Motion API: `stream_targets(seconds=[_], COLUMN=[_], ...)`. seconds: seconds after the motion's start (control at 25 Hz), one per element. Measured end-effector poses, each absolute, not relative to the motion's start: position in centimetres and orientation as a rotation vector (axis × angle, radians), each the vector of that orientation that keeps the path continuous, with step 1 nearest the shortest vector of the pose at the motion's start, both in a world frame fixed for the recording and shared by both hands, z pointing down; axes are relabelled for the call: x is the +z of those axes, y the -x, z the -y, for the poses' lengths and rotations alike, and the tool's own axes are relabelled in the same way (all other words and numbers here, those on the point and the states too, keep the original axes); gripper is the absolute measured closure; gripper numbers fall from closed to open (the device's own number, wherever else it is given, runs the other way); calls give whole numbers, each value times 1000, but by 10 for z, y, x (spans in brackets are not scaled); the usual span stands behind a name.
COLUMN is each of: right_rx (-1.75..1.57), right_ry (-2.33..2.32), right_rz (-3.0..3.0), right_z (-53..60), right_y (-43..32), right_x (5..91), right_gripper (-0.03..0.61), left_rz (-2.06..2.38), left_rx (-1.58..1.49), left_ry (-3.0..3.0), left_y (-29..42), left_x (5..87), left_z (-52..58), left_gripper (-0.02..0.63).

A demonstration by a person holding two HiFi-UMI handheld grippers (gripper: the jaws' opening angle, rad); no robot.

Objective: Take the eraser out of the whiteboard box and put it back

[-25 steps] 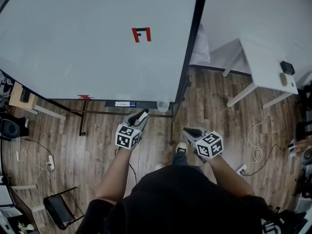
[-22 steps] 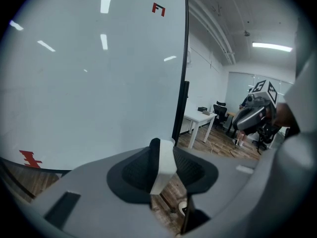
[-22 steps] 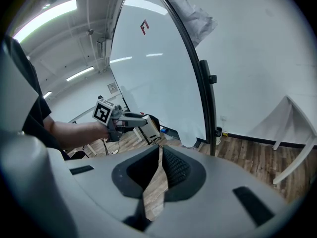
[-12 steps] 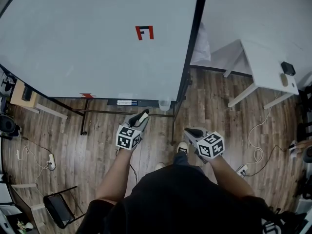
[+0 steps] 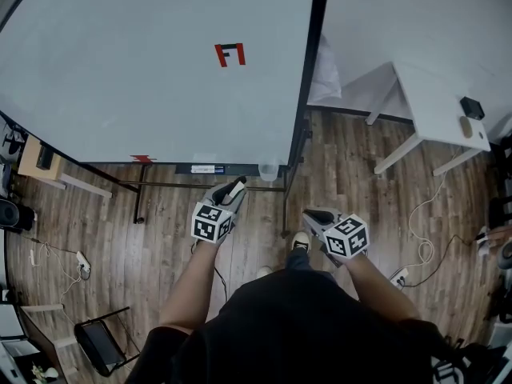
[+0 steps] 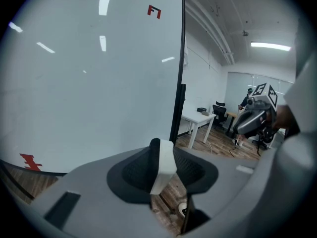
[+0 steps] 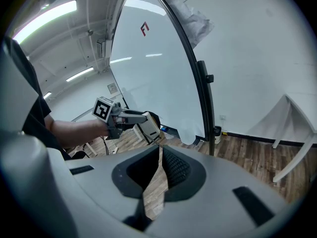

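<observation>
My left gripper (image 5: 235, 185) is shut on a white eraser (image 6: 165, 163), a block that stands upright between its dark pads. It hovers over the wood floor, just short of the whiteboard's lower edge. The eraser (image 7: 148, 126) also shows in the right gripper view, sticking out of the left gripper (image 7: 151, 122). The whiteboard box (image 5: 205, 169) is a dark tray under the whiteboard (image 5: 152, 62), a little ahead of the eraser. My right gripper (image 5: 309, 214) hangs to the right, shut, with nothing between its fingertips (image 7: 159, 150).
A clear cup (image 5: 268, 171) hangs at the tray's right end, beside the black frame post (image 5: 308, 94). A white table (image 5: 436, 106) stands at the right, with cables on the floor. At the lower left is a black chair (image 5: 100, 344).
Both grippers keep their places, and the eraser stays in the left one. Only the head view shifts slightly.
</observation>
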State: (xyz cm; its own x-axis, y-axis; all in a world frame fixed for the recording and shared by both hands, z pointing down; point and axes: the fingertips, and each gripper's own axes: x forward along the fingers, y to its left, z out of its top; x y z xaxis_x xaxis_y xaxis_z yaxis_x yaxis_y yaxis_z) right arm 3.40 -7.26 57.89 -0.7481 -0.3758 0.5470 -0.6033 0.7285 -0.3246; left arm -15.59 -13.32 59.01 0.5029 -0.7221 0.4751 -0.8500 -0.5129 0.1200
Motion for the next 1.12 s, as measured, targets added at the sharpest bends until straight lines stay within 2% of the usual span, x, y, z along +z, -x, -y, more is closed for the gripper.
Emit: stream_targets(seconds=[1.12], right_rx=[717], right_ry=[-685], right_rz=[2468], right_z=[104], right_y=[-46], right_x=[594], right_gripper=[563], left_rz=[1256], left_rx=[471], left_ry=[-2501], left_y=[97], left_x=[564], left_z=[213], left_gripper=[462])
